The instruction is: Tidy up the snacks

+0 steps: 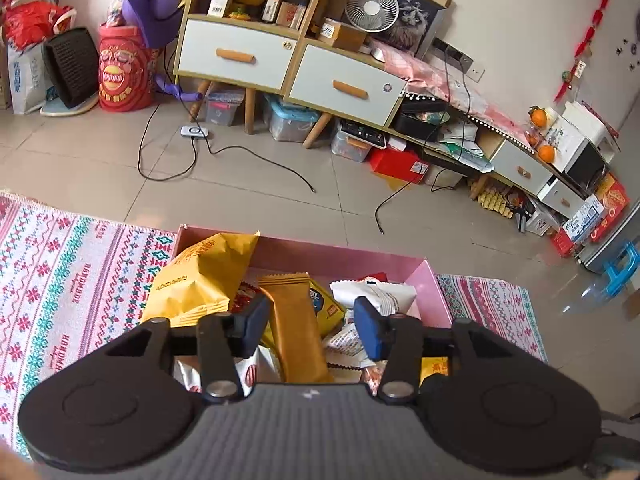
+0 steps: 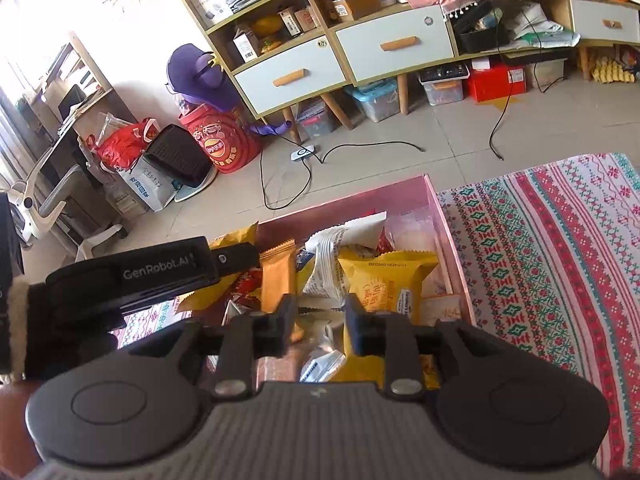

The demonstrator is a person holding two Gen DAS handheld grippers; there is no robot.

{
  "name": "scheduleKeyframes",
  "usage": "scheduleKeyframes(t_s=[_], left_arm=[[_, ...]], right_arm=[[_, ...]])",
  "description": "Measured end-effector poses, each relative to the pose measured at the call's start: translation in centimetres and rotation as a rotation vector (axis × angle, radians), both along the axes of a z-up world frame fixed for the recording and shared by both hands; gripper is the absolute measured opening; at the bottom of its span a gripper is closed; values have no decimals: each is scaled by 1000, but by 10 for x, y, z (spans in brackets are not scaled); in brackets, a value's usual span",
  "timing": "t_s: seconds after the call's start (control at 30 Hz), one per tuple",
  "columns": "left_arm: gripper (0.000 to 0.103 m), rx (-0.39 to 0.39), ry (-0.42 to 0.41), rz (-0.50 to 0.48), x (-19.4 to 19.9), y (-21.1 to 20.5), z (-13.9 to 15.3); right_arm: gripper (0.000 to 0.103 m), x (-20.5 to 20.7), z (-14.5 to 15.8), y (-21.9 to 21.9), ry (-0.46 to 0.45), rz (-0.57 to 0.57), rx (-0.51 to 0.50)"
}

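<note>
A pink box on a patterned cloth holds several snack packets. In the left wrist view my left gripper hovers over it, open, with an orange bar wrapper lying between its fingers; a gap shows on the right side. A yellow bag leans at the box's left, and a white packet lies to the right. In the right wrist view my right gripper stands open above the box, over white wrappers beside a yellow packet. The left gripper's side reaches in from the left.
The patterned cloth spreads on both sides of the box. Beyond it lies tiled floor with loose black cables. A white-drawer cabinet on legs, a red snack bucket and storage bins line the wall.
</note>
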State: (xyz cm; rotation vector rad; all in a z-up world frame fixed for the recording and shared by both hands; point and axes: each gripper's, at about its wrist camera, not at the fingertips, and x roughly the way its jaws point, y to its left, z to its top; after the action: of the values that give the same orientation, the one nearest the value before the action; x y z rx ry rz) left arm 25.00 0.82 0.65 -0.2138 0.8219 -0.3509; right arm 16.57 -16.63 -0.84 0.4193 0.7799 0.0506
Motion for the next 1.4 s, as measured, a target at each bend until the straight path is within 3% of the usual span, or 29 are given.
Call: scheduleKeyframes(t_s=[0.17,0.33,0.47,0.67,0.93,1.27,1.4], left_arm=[[63,39,-19,-29,-13,3,4],[73,67,-35,-42,-32,12,8],[88,76,-28,-55,-53,21,7],[102,133,-6,-55,-90,30,1],[103,202,20,-45,-141,34,-2],[103,256,93,-48,-186,27,-7],[103,301,72,-31,-197,23,-14]], right_arm=[[37,-8,2,-5,11,2,-15],[55,-24,6,-11,10,5,-45],[64,-40,7,-15,19,2,-66],[80,-67,6,-13,45,2,-119],[94,-101,5,-1,84,20,-194],[101,-130,3,19,102,22,-283],[102,-134,-2,27,98,34,-334]])
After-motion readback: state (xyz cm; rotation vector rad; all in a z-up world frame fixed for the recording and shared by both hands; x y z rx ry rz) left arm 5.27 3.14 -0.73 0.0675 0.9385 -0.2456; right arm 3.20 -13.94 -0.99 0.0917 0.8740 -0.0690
